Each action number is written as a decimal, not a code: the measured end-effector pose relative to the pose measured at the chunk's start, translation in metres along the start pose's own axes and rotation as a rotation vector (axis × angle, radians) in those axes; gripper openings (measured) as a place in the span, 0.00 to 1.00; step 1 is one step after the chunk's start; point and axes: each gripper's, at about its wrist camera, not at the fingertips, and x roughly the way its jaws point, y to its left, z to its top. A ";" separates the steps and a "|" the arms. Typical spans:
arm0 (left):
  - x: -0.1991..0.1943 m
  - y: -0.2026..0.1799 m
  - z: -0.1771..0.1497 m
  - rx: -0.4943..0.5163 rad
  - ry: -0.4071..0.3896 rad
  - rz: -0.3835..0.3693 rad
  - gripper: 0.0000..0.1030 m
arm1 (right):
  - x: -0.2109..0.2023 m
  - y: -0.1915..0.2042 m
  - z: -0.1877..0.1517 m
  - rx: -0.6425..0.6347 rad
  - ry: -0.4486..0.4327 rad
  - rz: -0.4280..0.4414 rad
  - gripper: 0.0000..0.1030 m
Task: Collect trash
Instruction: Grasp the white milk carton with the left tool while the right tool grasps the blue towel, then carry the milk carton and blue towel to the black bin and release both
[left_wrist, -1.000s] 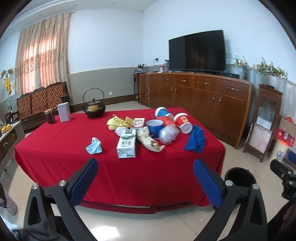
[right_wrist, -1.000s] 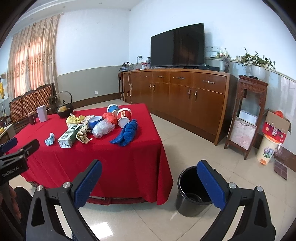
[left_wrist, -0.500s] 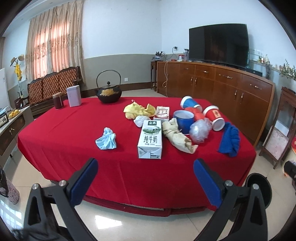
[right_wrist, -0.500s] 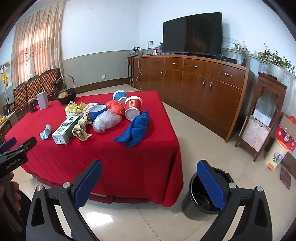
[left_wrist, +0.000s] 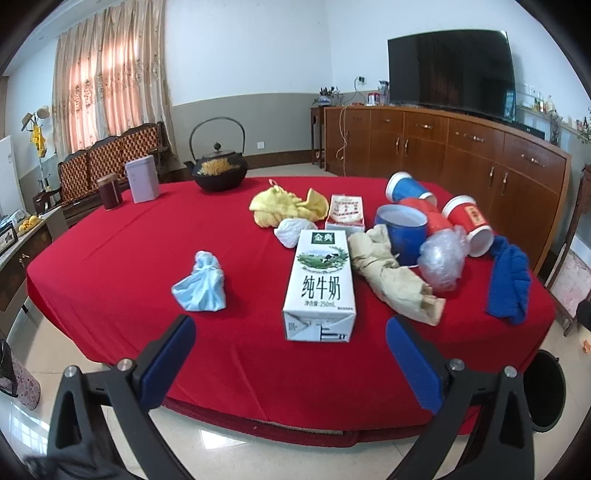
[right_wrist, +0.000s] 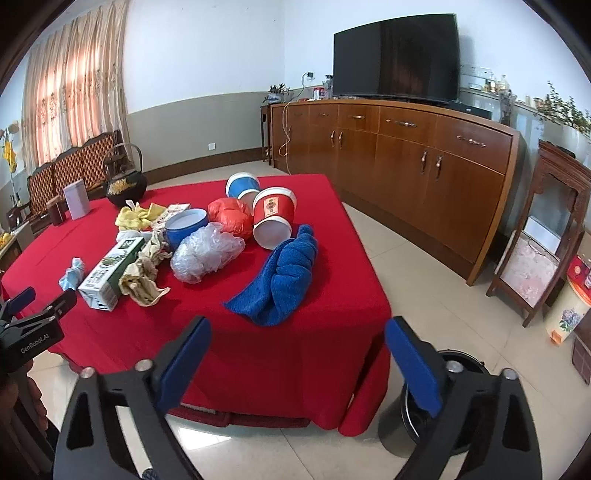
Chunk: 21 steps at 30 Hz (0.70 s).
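Note:
Trash lies on the red table (left_wrist: 122, 251): a milk carton (left_wrist: 319, 284), a light blue wad (left_wrist: 201, 284), crumpled brown paper (left_wrist: 395, 277), a clear plastic bag (left_wrist: 441, 258), tipped blue (left_wrist: 400, 232) and red cups (left_wrist: 469, 225). My left gripper (left_wrist: 290, 325) stands open before the table edge, the carton straight ahead of it. My right gripper (right_wrist: 297, 325) is open, its jaws closing with nothing between them, in front of the blue towel (right_wrist: 280, 277). A black bin (right_wrist: 424, 417) stands on the floor at the table's right corner.
At the table's far end stand a black kettle (left_wrist: 219, 170), a pale tin (left_wrist: 142, 179) and a brown jar (left_wrist: 109, 192). A yellow cloth (left_wrist: 288, 208) lies mid-table. A wooden sideboard (right_wrist: 424, 155) with a TV lines the right wall. A hand holds the left gripper (right_wrist: 33, 325).
Both grippers have moved closer to the table and dipped; the trash now looks larger. The right jaws stand slightly narrower than before.

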 end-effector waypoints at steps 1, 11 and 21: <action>0.005 -0.001 0.001 0.000 0.003 0.000 1.00 | 0.006 0.001 0.001 -0.002 0.005 0.001 0.88; 0.058 -0.007 0.004 0.003 0.040 0.006 0.92 | 0.084 0.011 0.020 -0.004 0.048 0.030 0.80; 0.073 -0.009 0.006 -0.023 0.045 -0.024 0.65 | 0.126 0.010 0.018 0.015 0.104 0.023 0.51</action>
